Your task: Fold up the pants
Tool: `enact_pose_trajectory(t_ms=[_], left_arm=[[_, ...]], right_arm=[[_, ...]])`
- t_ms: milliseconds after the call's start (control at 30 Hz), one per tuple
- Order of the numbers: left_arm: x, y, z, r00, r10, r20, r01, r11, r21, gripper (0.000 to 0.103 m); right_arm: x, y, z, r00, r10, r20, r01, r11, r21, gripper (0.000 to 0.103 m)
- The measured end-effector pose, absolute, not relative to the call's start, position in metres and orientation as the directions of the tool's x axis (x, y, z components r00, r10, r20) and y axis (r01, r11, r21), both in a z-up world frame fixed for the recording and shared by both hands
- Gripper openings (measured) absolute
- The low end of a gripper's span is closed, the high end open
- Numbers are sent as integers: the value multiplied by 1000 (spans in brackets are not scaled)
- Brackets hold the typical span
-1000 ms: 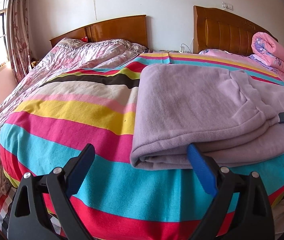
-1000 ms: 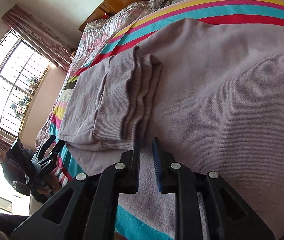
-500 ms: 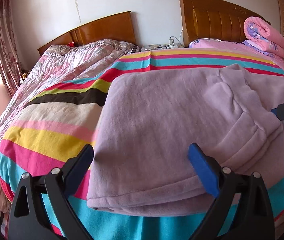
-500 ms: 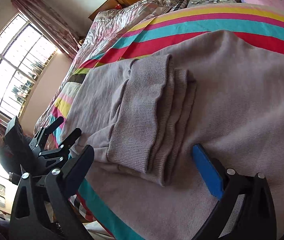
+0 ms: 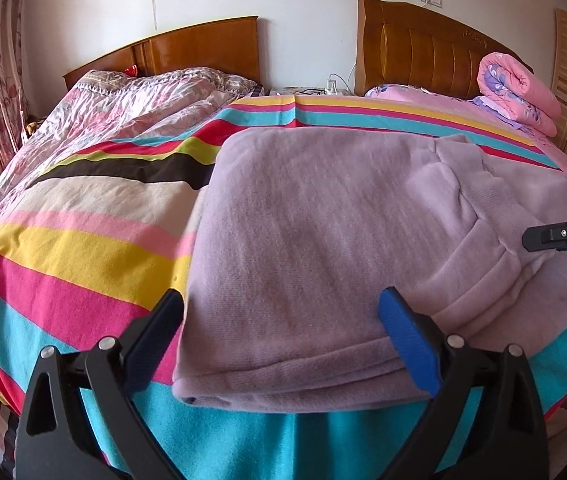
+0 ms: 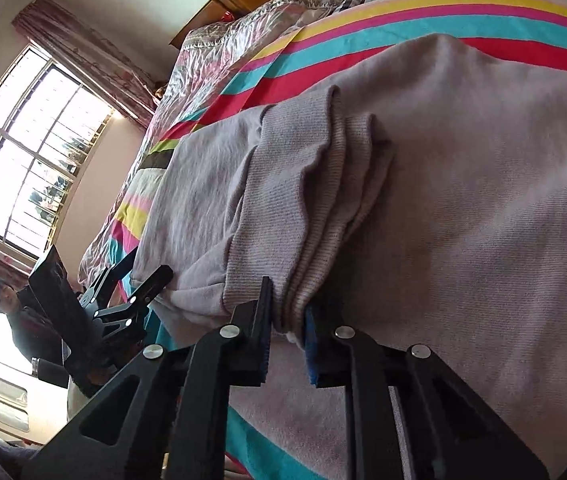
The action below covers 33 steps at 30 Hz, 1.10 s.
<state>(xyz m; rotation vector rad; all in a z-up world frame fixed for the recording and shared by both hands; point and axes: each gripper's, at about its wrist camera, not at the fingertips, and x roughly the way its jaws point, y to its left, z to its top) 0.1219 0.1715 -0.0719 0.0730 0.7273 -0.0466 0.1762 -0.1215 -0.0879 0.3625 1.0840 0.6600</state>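
Already the lilac pants [image 5: 323, 240] lie folded over once on the striped bed [image 5: 63, 248], the right gripper [image 6: 287, 320] having just clenched its jaws on the stacked cuffs [image 6: 315, 208] while the left gripper [image 5: 279, 332] gapes released at the near fold, so further folding remains.

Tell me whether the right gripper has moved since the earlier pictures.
Yes. The right gripper has slid from the flat cloth onto the ribbed cuffs of the pants; its jaws have just been closing and now pinch them.
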Motion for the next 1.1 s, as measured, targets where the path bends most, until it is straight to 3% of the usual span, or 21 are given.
enact_pose_trajectory(t_ms=[133,300,467,633,667,733,867,933,1100], left_arm=[[109,167,-52,773,-16,-634,100,990,96,98],[117,159,-76,724,11,-690,114,984,136,98],[110,149,-62,747,-15,-664,142,980,138,98],[118,146,-77,712,-17,-702,157,978,136,99],[117,148,-74,707,-24,-707,164,978,131,99],[111,151,-62,715,-68,-696,198,974,109,98],[116,172,-17,754,-177,-632,210,977,-22,99],[143,183,0,751,-232,-618,206,972,-114,102],[233,170,-8,674,-230,-702,173,973,-153,101]], right_arm=[[151,-124,-59,370,637,-676,-357,770,529,15],[150,-133,-98,336,612,-716,-284,790,543,15],[144,-132,-72,405,583,-704,-333,812,480,15],[147,-139,-100,363,601,-712,-301,799,521,15],[148,-141,-99,360,593,-721,-297,805,514,16],[147,-147,-90,376,569,-731,-283,822,495,29],[147,-148,-56,484,492,-724,-366,865,343,38],[159,-128,-45,516,462,-721,-430,868,248,59],[198,-61,-38,551,432,-714,-558,827,70,61]])
